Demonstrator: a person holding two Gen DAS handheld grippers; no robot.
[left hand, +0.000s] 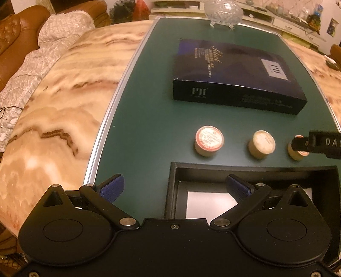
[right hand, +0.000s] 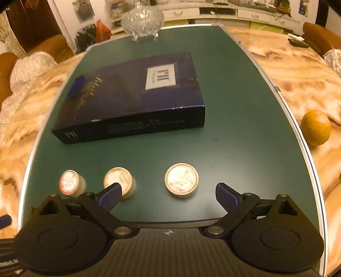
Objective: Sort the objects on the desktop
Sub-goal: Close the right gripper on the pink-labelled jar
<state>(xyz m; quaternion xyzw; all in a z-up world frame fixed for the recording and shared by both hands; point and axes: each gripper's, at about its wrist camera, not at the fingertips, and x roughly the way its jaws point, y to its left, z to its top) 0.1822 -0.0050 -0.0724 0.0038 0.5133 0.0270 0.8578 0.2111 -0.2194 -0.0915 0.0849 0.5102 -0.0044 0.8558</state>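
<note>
Three small round jars stand in a row on the green mat (left hand: 145, 119): a left jar (left hand: 208, 141) (right hand: 69, 185), a middle jar (left hand: 261, 143) (right hand: 119, 182) and a right jar (right hand: 181, 180), which a finger of the right gripper partly hides in the left wrist view. An open black tray (left hand: 177, 187) with white paper inside lies just in front of them. My left gripper (left hand: 174, 188) is open and empty, over the tray's left edge. My right gripper (right hand: 168, 195) is open and empty, just short of the right jar, which lies between its fingers.
A large dark blue box (left hand: 234, 74) (right hand: 132, 95) lies behind the jars. A glass footed bowl (left hand: 223, 11) (right hand: 142, 18) stands at the mat's far edge. An orange (right hand: 316, 130) lies on the marble table (left hand: 64, 89) to the right of the mat. Sofas surround the table.
</note>
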